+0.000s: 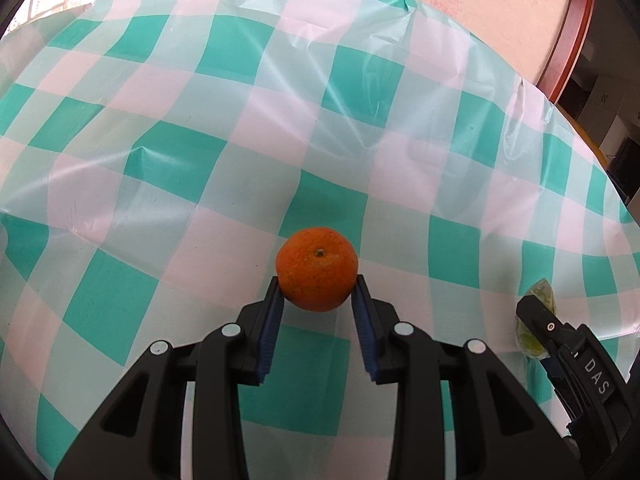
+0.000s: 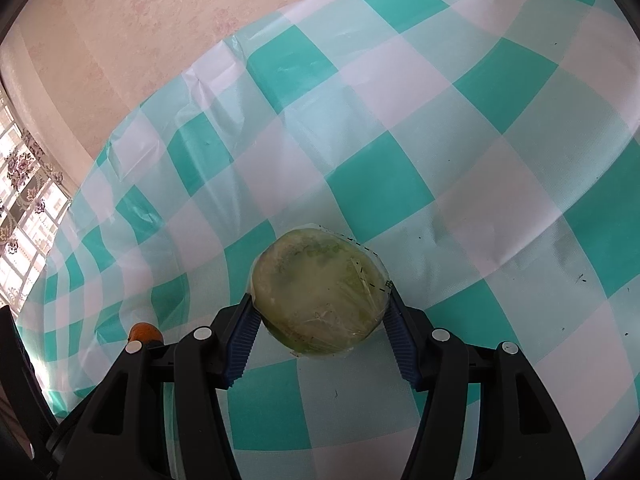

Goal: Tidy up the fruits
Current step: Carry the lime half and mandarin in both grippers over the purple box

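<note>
Both tongs clamped: left tongs [image 1: 317,286] on orange [image 1: 317,269], right tongs [image 2: 320,304] on wrapped green fruit [image 2: 320,294] (possibly melon).

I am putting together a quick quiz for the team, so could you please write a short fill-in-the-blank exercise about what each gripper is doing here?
1. The left gripper is shut on an ____ fruit.
2. The right gripper holds a pale green fruit wrapped in clear ____.
3. The tablecloth has a pattern of white and ____ checks.
4. The number of fruits lying loose on the tablecloth is ____.

Missing words: orange; plastic; green; zero
</note>
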Available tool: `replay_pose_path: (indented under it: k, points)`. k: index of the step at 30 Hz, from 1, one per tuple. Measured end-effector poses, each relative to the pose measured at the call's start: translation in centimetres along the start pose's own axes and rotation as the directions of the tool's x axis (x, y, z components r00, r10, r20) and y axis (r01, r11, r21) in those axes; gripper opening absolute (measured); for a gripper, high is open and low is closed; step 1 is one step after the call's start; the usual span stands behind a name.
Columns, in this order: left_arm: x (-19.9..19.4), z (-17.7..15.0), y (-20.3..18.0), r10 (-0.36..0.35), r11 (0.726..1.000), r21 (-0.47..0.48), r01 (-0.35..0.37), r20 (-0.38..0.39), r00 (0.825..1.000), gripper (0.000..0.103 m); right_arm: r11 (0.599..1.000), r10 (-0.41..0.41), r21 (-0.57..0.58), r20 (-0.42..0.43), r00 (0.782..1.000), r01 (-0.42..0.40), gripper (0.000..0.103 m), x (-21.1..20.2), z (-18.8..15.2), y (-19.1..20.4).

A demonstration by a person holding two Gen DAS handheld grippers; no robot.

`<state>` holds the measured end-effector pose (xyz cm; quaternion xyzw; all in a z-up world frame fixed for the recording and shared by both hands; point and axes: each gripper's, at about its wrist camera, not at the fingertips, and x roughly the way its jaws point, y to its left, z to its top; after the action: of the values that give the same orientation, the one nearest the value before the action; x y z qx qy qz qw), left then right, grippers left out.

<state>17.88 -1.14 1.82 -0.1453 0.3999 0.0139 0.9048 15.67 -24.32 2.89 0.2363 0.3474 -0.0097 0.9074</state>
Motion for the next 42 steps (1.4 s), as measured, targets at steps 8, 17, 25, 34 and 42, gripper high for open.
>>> replay_pose_path:
  k: [8,17,25,34,42]
  points:
    - [-2.9,-2.8,0.9,0.002,1.000,-0.023,-0.002,0.000,1.000,0.035,0.999,0.013,-0.033,-0.003,1.000,-0.014,0.058,-1.9,-2.1,0.8]
    - [-5.1,-5.4,1.4,0.007,0.999,-0.044,-0.006,0.008,1.000,0.035,0.997,0.016,-0.078,0.000,1.000,-0.015,0.058,-4.7,-5.2,1.8]
    - [-7.8,-8.5,2.9,0.000,0.999,-0.051,0.001,0.015,1.000,0.035,0.992,0.030,-0.124,-0.035,0.999,-0.034,0.058,-6.9,-8.3,2.6]
    - [-11.2,-12.3,3.9,-0.028,0.999,-0.030,0.029,0.019,0.999,0.035,0.986,0.047,-0.158,-0.055,0.997,-0.055,0.058,-9.7,-11.3,2.5]
    - [-13.4,-15.1,5.0,-0.039,0.999,-0.022,0.039,-0.005,0.999,0.035,0.971,0.044,-0.231,-0.077,0.996,-0.061,0.058,-11.8,-13.4,2.6]
